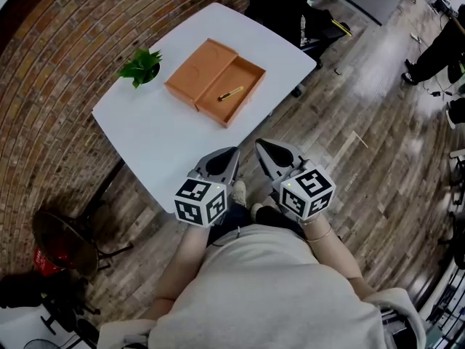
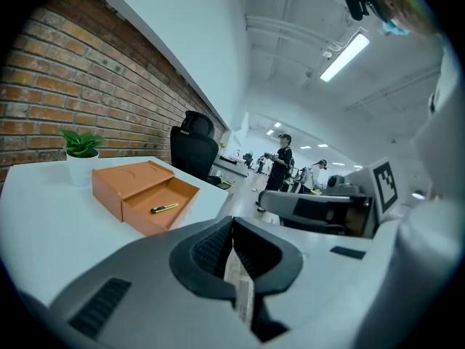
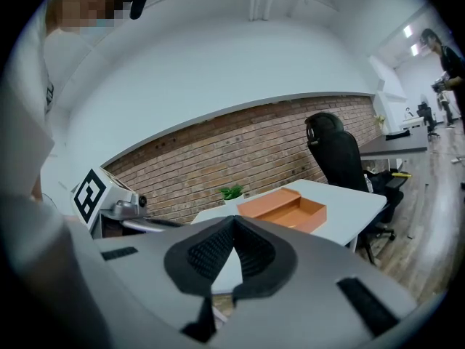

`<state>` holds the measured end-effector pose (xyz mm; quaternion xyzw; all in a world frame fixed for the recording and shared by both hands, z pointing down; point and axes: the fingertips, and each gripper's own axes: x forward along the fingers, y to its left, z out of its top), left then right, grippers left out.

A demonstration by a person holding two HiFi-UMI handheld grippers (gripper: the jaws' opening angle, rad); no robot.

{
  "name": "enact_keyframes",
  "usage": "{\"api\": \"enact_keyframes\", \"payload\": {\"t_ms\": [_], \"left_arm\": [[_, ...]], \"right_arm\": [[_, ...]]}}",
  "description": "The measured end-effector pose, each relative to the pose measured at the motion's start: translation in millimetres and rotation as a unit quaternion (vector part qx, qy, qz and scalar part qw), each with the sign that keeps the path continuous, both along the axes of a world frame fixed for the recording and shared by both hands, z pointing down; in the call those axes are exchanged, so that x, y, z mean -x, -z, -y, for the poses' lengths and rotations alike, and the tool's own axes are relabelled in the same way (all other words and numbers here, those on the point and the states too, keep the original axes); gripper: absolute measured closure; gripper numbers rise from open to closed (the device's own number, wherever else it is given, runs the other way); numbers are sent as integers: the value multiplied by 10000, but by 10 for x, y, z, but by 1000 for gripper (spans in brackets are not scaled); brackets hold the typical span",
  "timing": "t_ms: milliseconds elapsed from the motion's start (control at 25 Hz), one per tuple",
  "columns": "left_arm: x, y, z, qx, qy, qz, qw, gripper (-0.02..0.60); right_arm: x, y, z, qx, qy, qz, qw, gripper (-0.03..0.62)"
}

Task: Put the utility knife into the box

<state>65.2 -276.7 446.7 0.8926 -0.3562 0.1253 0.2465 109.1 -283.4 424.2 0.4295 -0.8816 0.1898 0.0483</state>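
Standing at the left end of the white table (image 1: 156, 133), close to the brick wall (image 1: 51, 57), a small potted plant (image 1: 142, 66) is spreading green leaves over its white pot. Just right of it the orange box (image 1: 197, 70) is resting flat, its covered half lying toward the plant and its open tray facing up on the side away from the plant. The utility knife (image 1: 231, 93), yellow with a dark tip, is lying loose on the floor of that open tray, touching neither gripper. Nearer the person, off the table's near edge and well apart from the box, the left gripper (image 1: 232, 151) is hovering over the wooden floor (image 1: 363, 122). Its two dark pads are pressing together with nothing between them, as the left gripper view is showing. Just beside it, the right gripper (image 1: 261, 145) is hanging at about the same height, its jaws likewise closed tight and empty. Both grippers are pointing roughly toward the table. Each one's marker cube is sitting close against the person's body. In the right gripper view, a black office chair (image 3: 338, 155) is standing at the table's far end.
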Motion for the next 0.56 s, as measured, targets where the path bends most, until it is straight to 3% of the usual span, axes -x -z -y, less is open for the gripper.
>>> {"api": "enact_keyframes", "payload": {"t_ms": [560], "left_arm": [[42, -58, 75, 91, -11, -2, 10000, 575]], "right_arm": [[72, -30, 109, 138, 87, 123, 9998, 595]]}}
